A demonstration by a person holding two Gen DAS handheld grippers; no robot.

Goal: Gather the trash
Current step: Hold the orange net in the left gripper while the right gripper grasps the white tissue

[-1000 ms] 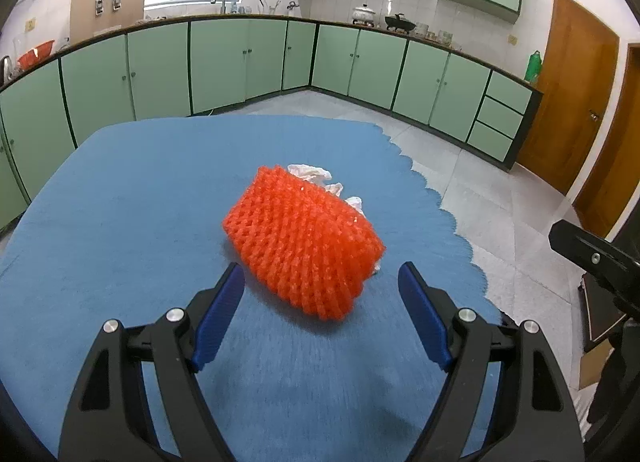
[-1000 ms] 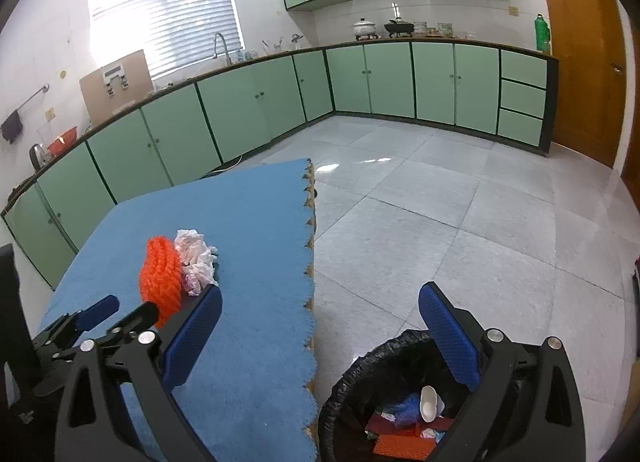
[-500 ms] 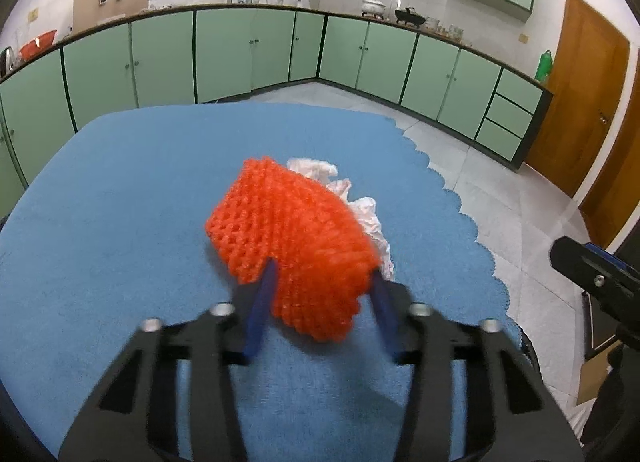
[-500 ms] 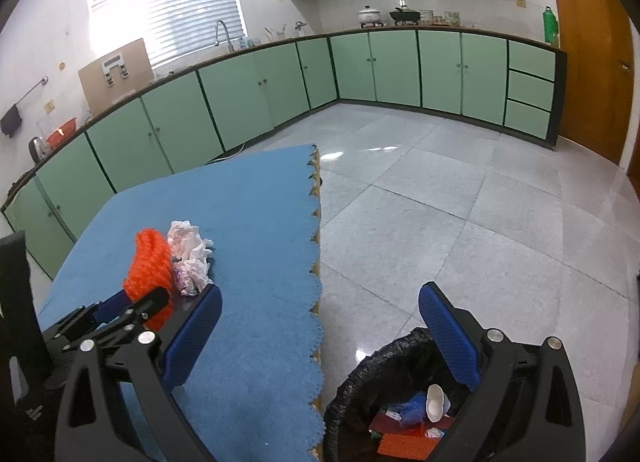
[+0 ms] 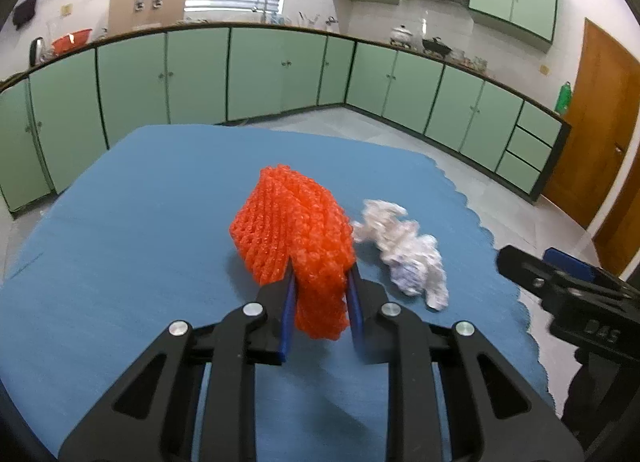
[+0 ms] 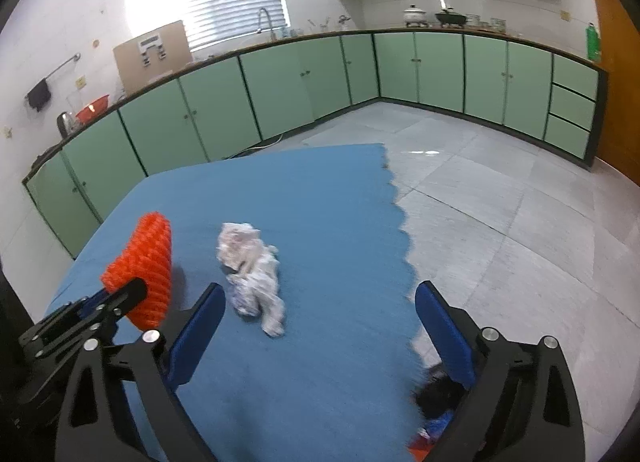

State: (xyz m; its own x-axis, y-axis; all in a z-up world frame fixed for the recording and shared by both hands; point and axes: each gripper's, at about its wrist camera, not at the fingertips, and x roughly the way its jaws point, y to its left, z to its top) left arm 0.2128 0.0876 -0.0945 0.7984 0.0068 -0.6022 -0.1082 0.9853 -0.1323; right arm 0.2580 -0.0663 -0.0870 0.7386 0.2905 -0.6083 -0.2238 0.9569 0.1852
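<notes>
My left gripper is shut on an orange foam net and holds it a little above the blue table mat. The net also shows in the right wrist view, clamped by the left gripper. A crumpled white paper wad lies on the mat just right of the net; it also shows in the right wrist view. My right gripper is open and empty, above the mat near its scalloped right edge, with the wad ahead and left of it.
A black trash bin with trash inside stands on the tiled floor below the mat's right edge, partly hidden by my right finger. Green cabinets line the far walls. A wooden door is at the right.
My left gripper closed on the orange net and lifted it off the mat, uncovering the paper wad. My right gripper swung left from over the bin to over the mat.
</notes>
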